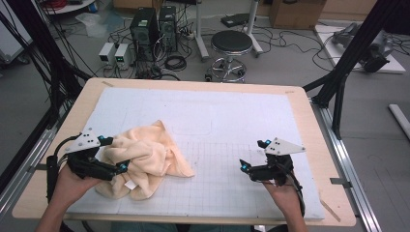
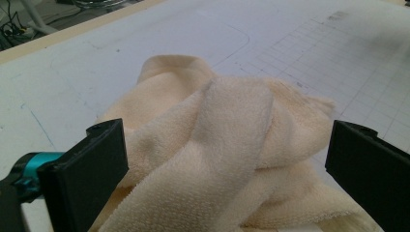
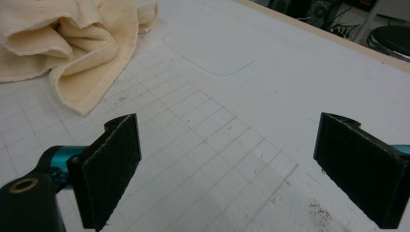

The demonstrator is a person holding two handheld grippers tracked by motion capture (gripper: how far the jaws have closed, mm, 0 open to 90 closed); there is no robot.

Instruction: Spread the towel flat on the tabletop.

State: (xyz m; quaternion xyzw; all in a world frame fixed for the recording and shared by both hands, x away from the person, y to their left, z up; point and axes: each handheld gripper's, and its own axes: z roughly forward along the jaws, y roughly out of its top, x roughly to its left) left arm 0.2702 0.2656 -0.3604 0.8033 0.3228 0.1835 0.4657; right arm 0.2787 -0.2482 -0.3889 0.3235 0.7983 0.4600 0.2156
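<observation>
A crumpled cream towel (image 1: 147, 157) lies in a heap on the left part of the white grid mat (image 1: 232, 121). My left gripper (image 1: 115, 153) is at the towel's left edge, open, its two jaws standing wide on either side of a raised fold. In the left gripper view the towel (image 2: 227, 130) bulges between the black jaws of the left gripper (image 2: 227, 179). My right gripper (image 1: 254, 154) hovers over bare mat to the right, apart from the towel and open with nothing between its jaws. From the right gripper (image 3: 241, 169) the towel (image 3: 72, 38) lies off to the upper left.
The mat covers a wooden table (image 1: 309, 125) whose rim shows all round. A rounded rectangle outline (image 1: 192, 126) is drawn on the mat beyond the towel. Behind the table stand a stool (image 1: 231, 46) and computer towers (image 1: 152, 29); black frame posts (image 1: 355, 53) flank the sides.
</observation>
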